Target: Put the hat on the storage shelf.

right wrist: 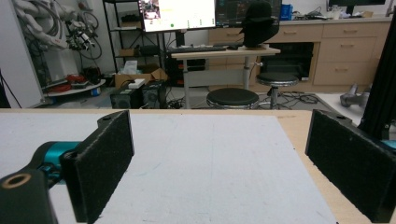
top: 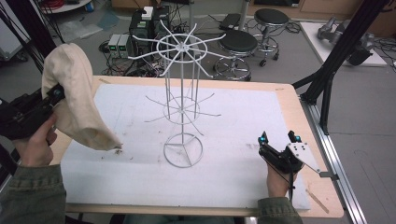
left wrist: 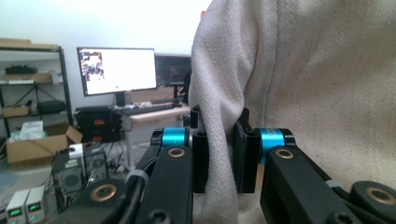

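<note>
A: Over on the far left, the left claw (top: 55,93) is clamped on a fold of the cream cloth hat (top: 74,93), which hangs off the claw above the left edge of the counter (top: 303,116), its lowest tip touching or just above the white foam mat (top: 233,154).

B: The left gripper view backs that up: the two black pads (left wrist: 201,161) pinch a ridge of cream fabric (left wrist: 303,84) between them.

A: Centre stage, the white wire rack with two tiers of spokes (top: 183,93) stands upright on the mat, well apart from the hat.

B: And on the right, the right claw (top: 279,138) sits low near the mat's right edge, jaws spread wide with nothing between them. In the right gripper view, bare mat (right wrist: 210,163) shows between its pads (right wrist: 105,163).
</note>
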The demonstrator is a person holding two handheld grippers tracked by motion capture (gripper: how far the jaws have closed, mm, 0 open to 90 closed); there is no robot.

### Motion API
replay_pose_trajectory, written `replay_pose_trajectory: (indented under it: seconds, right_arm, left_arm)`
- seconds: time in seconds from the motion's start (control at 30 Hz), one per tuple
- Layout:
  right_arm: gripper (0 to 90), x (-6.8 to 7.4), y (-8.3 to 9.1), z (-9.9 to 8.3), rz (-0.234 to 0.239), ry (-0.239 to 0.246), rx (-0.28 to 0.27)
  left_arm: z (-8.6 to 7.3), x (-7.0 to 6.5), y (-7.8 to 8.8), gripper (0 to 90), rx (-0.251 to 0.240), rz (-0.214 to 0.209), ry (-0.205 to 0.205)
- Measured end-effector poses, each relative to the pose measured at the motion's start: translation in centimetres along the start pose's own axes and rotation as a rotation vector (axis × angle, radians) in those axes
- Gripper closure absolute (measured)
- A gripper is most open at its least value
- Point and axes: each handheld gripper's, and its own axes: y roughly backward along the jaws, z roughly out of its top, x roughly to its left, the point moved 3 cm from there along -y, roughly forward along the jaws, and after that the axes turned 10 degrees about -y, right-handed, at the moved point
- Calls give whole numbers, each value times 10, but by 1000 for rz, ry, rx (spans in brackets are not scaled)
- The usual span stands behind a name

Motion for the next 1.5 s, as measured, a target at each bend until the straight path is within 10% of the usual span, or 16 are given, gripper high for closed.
replay_pose_trajectory:
  seconds: [1.5]
  right_arm:
    - [70, 0, 0, 0, 7, -9, 7]
  left_arm:
    - [64, -32, -71, 805, -70, -144, -11]
